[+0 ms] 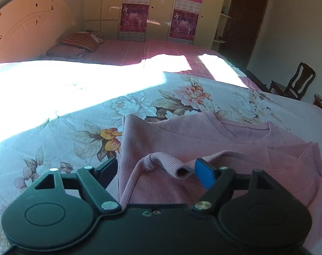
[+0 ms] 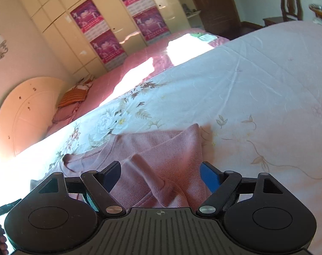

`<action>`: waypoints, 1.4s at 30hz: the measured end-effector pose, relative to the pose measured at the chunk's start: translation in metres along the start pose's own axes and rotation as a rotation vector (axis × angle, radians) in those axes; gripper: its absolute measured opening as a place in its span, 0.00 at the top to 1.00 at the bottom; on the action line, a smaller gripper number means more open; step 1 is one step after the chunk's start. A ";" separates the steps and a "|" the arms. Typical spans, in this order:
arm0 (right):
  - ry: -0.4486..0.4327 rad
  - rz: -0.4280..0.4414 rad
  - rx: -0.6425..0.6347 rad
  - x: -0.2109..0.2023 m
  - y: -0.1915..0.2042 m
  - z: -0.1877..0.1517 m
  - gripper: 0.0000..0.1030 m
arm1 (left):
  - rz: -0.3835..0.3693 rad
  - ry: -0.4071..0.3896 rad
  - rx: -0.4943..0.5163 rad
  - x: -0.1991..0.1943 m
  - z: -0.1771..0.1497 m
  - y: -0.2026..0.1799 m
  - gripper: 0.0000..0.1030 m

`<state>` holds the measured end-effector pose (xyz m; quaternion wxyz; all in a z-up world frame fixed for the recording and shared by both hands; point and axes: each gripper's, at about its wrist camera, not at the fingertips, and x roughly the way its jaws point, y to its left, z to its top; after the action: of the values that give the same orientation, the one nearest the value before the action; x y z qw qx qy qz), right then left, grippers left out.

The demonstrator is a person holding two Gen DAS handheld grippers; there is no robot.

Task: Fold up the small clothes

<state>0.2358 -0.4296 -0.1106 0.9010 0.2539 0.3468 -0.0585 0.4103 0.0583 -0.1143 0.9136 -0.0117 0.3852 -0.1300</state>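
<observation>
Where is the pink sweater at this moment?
The pink sweater lies on the flowered bedspread, low in both wrist views, just ahead of the open left gripper and right gripper.

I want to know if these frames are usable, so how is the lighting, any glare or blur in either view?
Left wrist view: a sunlight band blows out the floral bedspread to pure white; the pink sweater lies in shade, sharp. Right wrist view: smaller blown-out sun patches; the sweater is evenly lit, slightly soft; fisheye bends the wardrobe and darkens the corners.
</observation>
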 end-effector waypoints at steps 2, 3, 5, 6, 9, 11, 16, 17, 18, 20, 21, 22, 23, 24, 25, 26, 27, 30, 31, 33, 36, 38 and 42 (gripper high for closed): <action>0.022 -0.009 -0.064 0.008 0.008 -0.003 0.22 | 0.003 0.012 0.051 0.007 0.001 -0.001 0.30; 0.029 -0.010 -0.084 0.011 0.010 -0.004 0.22 | 0.008 0.009 0.077 0.011 0.002 -0.004 0.31; 0.048 -0.002 -0.117 0.020 0.015 -0.008 0.22 | 0.000 -0.007 0.121 0.014 0.006 -0.007 0.31; 0.050 0.000 -0.126 0.023 0.017 -0.008 0.22 | -0.014 -0.012 0.128 0.013 0.007 -0.006 0.31; 0.052 0.000 -0.129 0.031 0.013 -0.004 0.22 | -0.036 -0.021 0.176 0.007 0.010 -0.002 0.27; 0.068 -0.010 -0.144 0.037 0.012 -0.003 0.22 | -0.044 0.005 0.205 0.012 0.010 0.000 0.27; 0.102 -0.012 -0.182 0.056 0.017 -0.001 0.22 | -0.049 0.046 0.238 0.042 0.015 -0.009 0.34; 0.110 -0.014 -0.194 0.062 0.019 0.000 0.22 | -0.054 0.059 0.245 0.051 0.016 -0.011 0.38; 0.115 -0.016 -0.207 0.066 0.021 0.001 0.22 | -0.059 0.070 0.253 0.058 0.017 -0.014 0.44; 0.120 -0.017 -0.231 0.072 0.025 0.003 0.22 | -0.075 0.092 0.275 0.070 0.018 -0.018 0.53; 0.125 -0.015 -0.244 0.076 0.027 0.004 0.22 | -0.085 0.103 0.282 0.074 0.017 -0.019 0.58; 0.132 -0.015 -0.256 0.081 0.028 0.005 0.22 | -0.090 0.109 0.288 0.076 0.017 -0.020 0.59; 0.137 -0.017 -0.264 0.085 0.029 0.006 0.22 | -0.098 0.110 0.288 0.077 0.017 -0.019 0.66; 0.143 -0.017 -0.276 0.089 0.030 0.006 0.22 | -0.112 0.114 0.282 0.077 0.017 -0.018 0.78; 0.147 -0.011 -0.286 0.092 0.031 0.007 0.22 | -0.116 0.111 0.282 0.075 0.017 -0.018 0.83; 0.159 -0.004 -0.301 0.095 0.033 0.006 0.33 | -0.114 0.106 0.287 0.073 0.017 -0.018 0.86; 0.184 -0.001 -0.317 0.099 0.035 0.005 0.53 | -0.116 0.101 0.292 0.071 0.016 -0.018 0.90; 0.207 0.028 -0.352 0.095 0.039 0.003 0.81 | -0.110 0.058 0.289 0.060 0.014 -0.019 0.92; 0.203 0.036 -0.358 0.091 0.040 0.002 0.86 | -0.109 0.030 0.268 0.054 0.014 -0.018 0.92; 0.153 0.038 -0.381 0.076 0.043 -0.001 0.91 | -0.113 -0.032 0.215 0.039 0.016 -0.015 0.93; 0.042 0.051 -0.337 0.052 0.040 0.005 0.93 | -0.099 -0.117 0.176 0.020 0.022 -0.014 0.93; -0.034 0.037 -0.315 0.042 0.041 0.014 0.93 | -0.079 -0.165 0.150 0.015 0.030 -0.014 0.93; -0.088 -0.001 -0.306 0.047 0.046 0.027 0.93 | -0.033 -0.227 0.068 0.021 0.047 -0.013 0.93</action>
<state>0.3000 -0.3998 -0.1055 0.9434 0.1108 0.3120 -0.0168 0.4548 0.0373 -0.0939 0.9489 -0.0014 0.2745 -0.1559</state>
